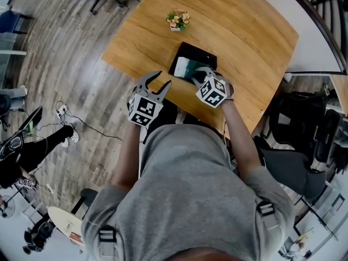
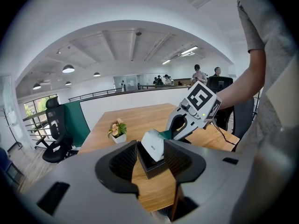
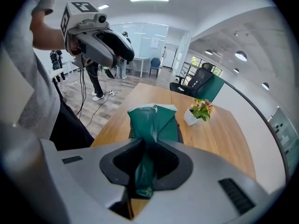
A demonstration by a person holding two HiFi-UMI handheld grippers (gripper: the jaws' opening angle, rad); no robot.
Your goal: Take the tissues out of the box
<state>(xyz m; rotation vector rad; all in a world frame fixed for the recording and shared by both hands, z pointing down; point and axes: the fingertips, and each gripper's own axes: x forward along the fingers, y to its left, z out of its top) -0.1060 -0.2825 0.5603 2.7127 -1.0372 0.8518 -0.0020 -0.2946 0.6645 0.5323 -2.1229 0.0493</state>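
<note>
A black box [image 1: 194, 55] lies on the wooden table [image 1: 244, 42], and a green and white tissue pack [image 1: 184, 68] rises out of its near end. My right gripper [image 1: 202, 76] is shut on the pack; in the right gripper view the green wrapper [image 3: 154, 120] is pinched between the jaws [image 3: 147, 162]. My left gripper [image 1: 157, 80] hangs open over the table's near edge, left of the box, holding nothing. In the left gripper view the pack's white end [image 2: 153, 143] and the box [image 2: 150, 168] show beyond the open jaws, apart from them.
A small white pot of flowers [image 1: 178, 19] stands on the table beyond the box. Office chairs [image 1: 296, 129] stand to the right of the table, and cables [image 1: 65, 116] trail over the wood floor at the left. People stand far off in the room.
</note>
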